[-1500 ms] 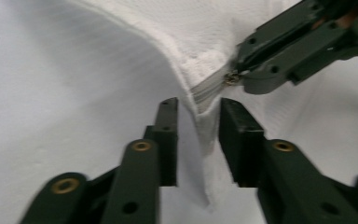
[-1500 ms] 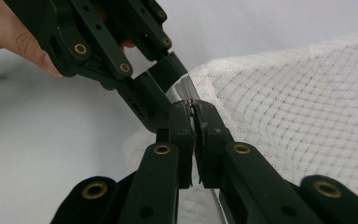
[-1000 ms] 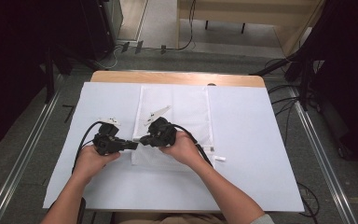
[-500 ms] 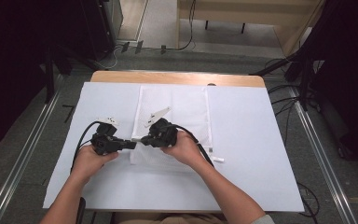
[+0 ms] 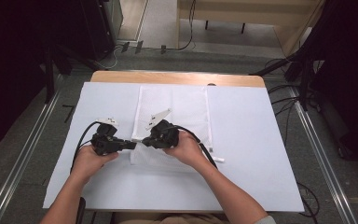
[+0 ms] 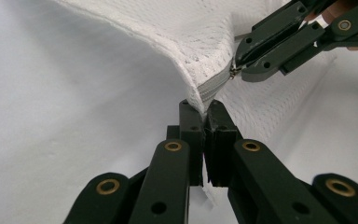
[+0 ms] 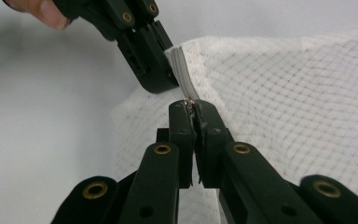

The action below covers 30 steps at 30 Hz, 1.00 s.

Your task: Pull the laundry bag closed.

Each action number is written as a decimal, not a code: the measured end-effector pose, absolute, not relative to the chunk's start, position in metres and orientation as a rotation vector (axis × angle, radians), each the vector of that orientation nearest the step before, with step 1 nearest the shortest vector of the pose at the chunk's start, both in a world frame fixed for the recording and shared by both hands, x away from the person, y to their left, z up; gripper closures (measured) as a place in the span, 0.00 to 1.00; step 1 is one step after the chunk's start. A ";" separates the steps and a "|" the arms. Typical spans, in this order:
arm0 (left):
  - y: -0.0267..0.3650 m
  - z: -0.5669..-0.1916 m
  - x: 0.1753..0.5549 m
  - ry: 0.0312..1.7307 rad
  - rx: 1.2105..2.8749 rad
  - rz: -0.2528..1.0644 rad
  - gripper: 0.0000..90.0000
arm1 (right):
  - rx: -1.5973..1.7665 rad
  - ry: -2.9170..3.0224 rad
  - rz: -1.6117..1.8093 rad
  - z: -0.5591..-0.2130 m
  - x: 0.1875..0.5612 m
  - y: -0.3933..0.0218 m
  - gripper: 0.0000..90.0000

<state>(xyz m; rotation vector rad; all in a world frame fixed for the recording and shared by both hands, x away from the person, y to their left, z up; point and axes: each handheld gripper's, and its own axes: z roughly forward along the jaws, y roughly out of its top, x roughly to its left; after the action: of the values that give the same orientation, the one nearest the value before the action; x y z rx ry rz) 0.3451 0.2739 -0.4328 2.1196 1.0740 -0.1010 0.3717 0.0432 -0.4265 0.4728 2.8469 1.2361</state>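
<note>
The tabletop (image 5: 261, 140) is covered in white, and a white mesh laundry bag (image 5: 177, 102) lies flat across its middle, stretching away from both sets of fingers toward the far edge. Its near left corner is lifted off the surface and pinched between the two tools, which meet tip to tip there.

The left gripper (image 6: 204, 108) has its fingers pressed together on the folded corner of the bag, right at the end of the zipper tape (image 6: 213, 85), which runs up and away from the tips. The right gripper (image 7: 192, 106) has its fingers clamped on the small metal zipper pull (image 7: 188, 101), sitting just past the left tips along the same tape.

The step looks like opening the zipper, with one side anchoring and the other drawing. To do it well, the left grip should stay firm and low so the tape is taut. The right one should pull straight along the line of the teeth, away from the left fingers, not upward, since a sideways tug could slip off the tiny pull or snag mesh in the slider. Keeping the fabric stretched between the two tips should let the slider run cleanly
</note>
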 end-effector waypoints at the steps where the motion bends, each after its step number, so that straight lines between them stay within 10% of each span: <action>1: 0.274 -0.433 0.345 1.072 2.120 -0.102 0.98 | 0.492 2.853 1.236 -0.427 0.373 0.042 0.97; 30: 0.276 -0.430 0.343 1.064 2.108 -0.096 0.98 | 0.493 2.845 1.223 -0.428 0.371 0.008 0.97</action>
<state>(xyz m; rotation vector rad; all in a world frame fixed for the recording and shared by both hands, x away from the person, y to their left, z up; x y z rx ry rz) 0.3431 0.2762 -0.4300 2.1077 1.0639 -0.0958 0.3713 0.0085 -0.4277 0.4932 2.8452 1.2228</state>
